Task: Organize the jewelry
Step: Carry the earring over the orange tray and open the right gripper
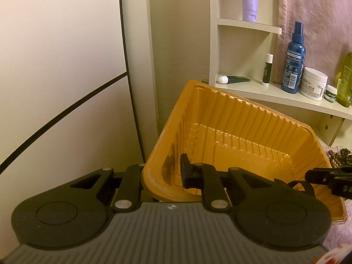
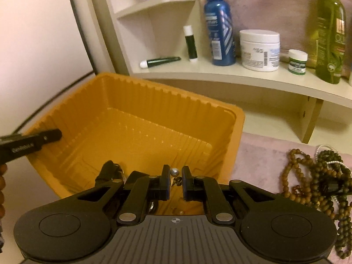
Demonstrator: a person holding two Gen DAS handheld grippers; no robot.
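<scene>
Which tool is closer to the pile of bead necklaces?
Right. The right tool sits over the yellow tray's near edge, with the bead necklaces just to its right on the cloth. The left tool clamps the tray's far side.

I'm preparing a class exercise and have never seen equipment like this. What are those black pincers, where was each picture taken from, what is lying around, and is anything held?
No robot here: a person holds a two-finger gripper in each hand, each carrying a camera looking along its fingers.

In the left camera's picture, the left gripper is shut on the wall of an orange plastic tray, holding it tilted.

In the right camera's picture, the right gripper pinches a small piece of jewelry with a silvery bead above the tray. Bead necklaces lie on a pink cloth to its right. Toiletry bottles stand on a shelf behind.
</scene>
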